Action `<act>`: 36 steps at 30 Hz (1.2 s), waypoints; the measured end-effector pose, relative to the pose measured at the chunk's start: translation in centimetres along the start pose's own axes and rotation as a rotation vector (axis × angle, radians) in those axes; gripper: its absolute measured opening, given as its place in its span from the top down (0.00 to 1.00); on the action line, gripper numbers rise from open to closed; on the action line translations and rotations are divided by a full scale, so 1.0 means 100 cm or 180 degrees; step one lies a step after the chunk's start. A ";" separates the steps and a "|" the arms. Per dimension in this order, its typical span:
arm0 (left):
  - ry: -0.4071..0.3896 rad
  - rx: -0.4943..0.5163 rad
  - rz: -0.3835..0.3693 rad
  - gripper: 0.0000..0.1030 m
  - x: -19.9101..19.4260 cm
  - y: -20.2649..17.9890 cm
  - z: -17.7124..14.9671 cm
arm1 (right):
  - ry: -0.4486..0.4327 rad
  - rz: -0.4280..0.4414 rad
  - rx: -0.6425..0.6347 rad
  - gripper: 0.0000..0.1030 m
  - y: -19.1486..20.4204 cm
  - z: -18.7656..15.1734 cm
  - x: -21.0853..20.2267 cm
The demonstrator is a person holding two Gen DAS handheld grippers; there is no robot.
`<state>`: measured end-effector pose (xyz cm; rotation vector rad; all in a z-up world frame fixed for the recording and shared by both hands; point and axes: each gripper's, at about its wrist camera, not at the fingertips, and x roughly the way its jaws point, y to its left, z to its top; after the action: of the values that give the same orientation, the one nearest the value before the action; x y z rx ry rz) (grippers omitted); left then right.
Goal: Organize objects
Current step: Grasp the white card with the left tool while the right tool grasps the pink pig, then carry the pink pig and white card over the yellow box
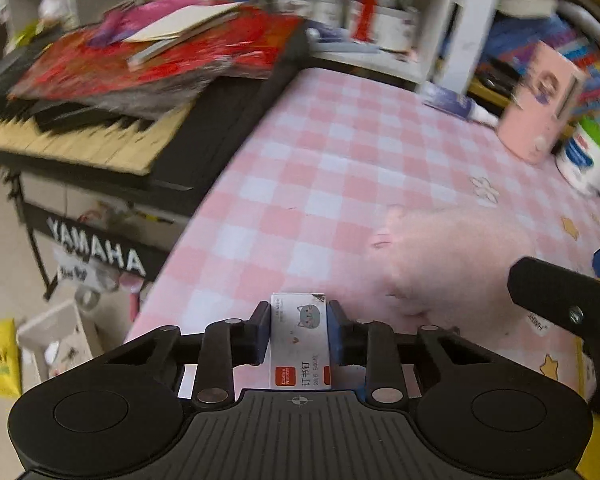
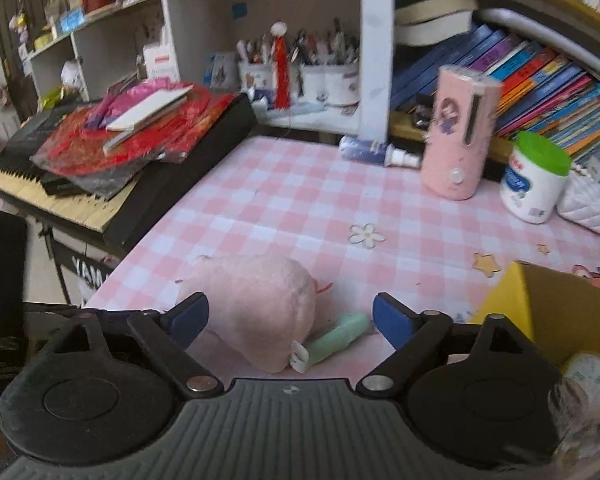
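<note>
1. We saw the left gripper [image 1: 299, 330] clenched on a small staple box [image 1: 300, 344], its blue pads pressed to the box's two long sides, close to the near edge of the pink-checked bench [image 1: 340, 152].

2. The right gripper [image 2: 290, 318] hung released, jaws wide and gripping nothing, over a pink plush toy [image 2: 256, 304] and a mint-green tube [image 2: 334, 340] lying against it.

3. We judged the box at risk: the pads held only a narrow strip of thin card, so a quick swing could have let it slide out and drop past the bench edge to the floor.

4. We thought the wide jaws might catch toy and tube together, since the two touched; closing on soft plush could also have pushed the tube aside.

5. The right gripper's arm showed at the right of the left wrist view, near the left one, and we reckoned a collision possible if both moved inward.

6. An open cardboard box [image 2: 556, 304] sat at the right, already holding items; a careless drop could have struck its yellow corner flap.
</note>
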<state>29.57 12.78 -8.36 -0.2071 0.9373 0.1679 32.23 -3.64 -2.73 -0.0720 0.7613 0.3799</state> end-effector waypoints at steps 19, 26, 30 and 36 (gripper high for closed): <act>-0.0185 -0.0706 -0.0193 0.73 -0.079 0.060 -0.030 | 0.0160 0.0033 -0.0608 0.21 0.040 0.007 0.070; -0.0333 -0.0681 -0.0307 0.73 -0.100 0.062 -0.035 | 0.0028 0.0124 -0.0544 0.46 0.036 0.012 0.038; -0.0446 -0.0651 -0.0398 0.73 -0.117 0.060 -0.039 | -0.0191 0.0160 -0.0478 0.46 0.036 0.006 -0.002; -0.0498 -0.0649 -0.0524 0.73 -0.137 0.062 -0.053 | -0.0299 0.0149 -0.0417 0.46 0.037 -0.016 -0.058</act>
<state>16.04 16.69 -0.97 -0.4519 0.7435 0.1254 26.03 -2.30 0.34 -0.1584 0.6457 0.4744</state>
